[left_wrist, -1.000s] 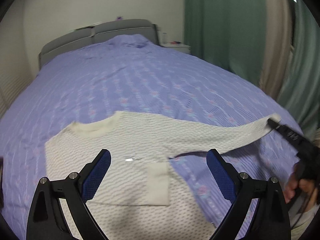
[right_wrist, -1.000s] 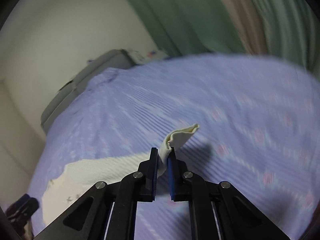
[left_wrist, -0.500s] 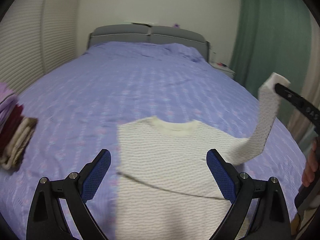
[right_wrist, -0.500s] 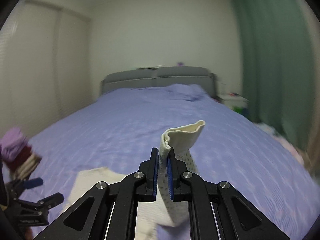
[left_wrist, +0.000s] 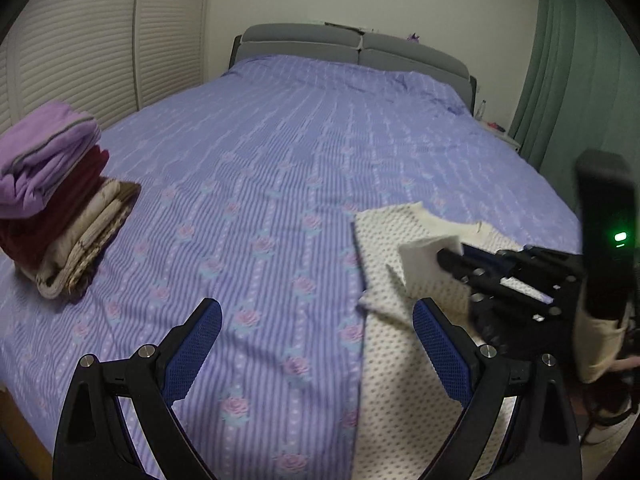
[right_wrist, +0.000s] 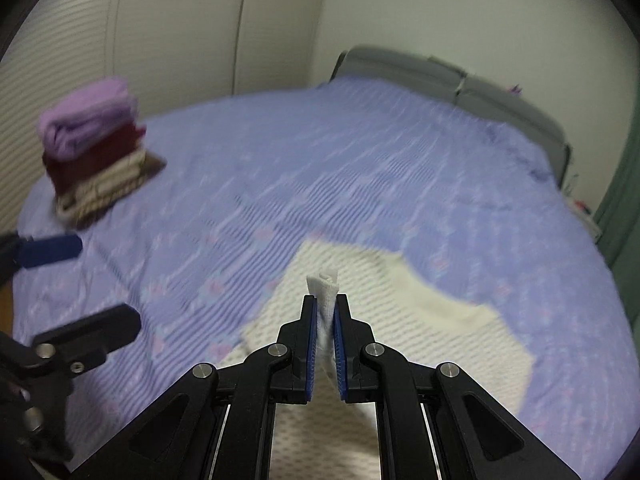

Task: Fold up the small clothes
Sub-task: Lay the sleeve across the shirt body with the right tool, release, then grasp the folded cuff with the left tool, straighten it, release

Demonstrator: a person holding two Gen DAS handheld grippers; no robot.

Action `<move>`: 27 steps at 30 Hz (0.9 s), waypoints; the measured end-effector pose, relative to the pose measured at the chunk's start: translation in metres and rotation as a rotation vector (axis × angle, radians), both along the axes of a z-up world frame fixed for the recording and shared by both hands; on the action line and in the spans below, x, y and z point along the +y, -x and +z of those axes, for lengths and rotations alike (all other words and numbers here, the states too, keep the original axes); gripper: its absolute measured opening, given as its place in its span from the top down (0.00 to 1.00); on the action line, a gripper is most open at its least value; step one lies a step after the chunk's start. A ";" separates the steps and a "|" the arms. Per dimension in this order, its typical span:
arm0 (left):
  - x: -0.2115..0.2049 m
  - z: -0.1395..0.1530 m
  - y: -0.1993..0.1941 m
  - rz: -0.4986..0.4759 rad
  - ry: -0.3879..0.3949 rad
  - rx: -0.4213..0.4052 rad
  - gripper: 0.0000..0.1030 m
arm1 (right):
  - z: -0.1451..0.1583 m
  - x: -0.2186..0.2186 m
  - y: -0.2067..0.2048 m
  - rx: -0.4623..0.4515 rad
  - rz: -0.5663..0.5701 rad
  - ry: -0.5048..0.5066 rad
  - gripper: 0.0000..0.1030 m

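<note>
A: Right gripper (right_wrist: 325,308) — jaws?
B: Clamped on the sleeve cuff (right_wrist: 323,284) of the cream sweater (right_wrist: 400,320), cuff poking up between the blue pads (right_wrist: 311,344).
A: And the left gripper (left_wrist: 316,320)?
B: Jaws wide apart, holding nothing, hovering over bare purple sheet just left of the sweater's edge.
A: Sweater's place?
B: Spread flat on the bed (left_wrist: 280,160), toward the near right part of it, neckline (left_wrist: 436,220) pointing at the grey headboard (left_wrist: 352,46). Sleeve pulled inward across the body, cuff held above the chest area (seen from the left wrist camera as a pale folded flap at the tip of the right gripper (left_wrist: 450,254)).
A: Touching the fabric below?
B: Cannot tell; blurred in the right wrist view.
A: Anything else on the bed?
B: Stack of folded clothes (left_wrist: 56,196) at the far left edge, well apart from the sweater: lilac on top, dark red beneath, beige and brown at the bottom. Green curtain (left_wrist: 568,80) along the right wall, louvered doors (left_wrist: 80,40) on the left.
</note>
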State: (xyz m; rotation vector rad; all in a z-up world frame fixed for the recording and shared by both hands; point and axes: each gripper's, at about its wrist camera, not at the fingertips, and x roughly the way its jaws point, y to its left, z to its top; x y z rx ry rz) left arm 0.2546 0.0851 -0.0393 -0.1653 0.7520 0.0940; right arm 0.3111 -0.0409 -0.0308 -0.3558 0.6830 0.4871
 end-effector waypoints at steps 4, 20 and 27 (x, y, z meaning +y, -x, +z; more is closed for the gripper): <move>0.004 -0.004 0.001 -0.004 0.001 0.006 0.05 | -0.019 0.004 -0.005 0.067 -0.006 -0.001 0.70; -0.035 -0.049 -0.024 -0.234 0.227 0.120 0.17 | -0.014 -0.147 0.057 0.017 -0.380 -0.119 0.41; -0.019 -0.071 -0.054 -0.218 0.288 0.146 0.30 | -0.042 -0.182 0.048 0.083 -0.437 -0.102 0.41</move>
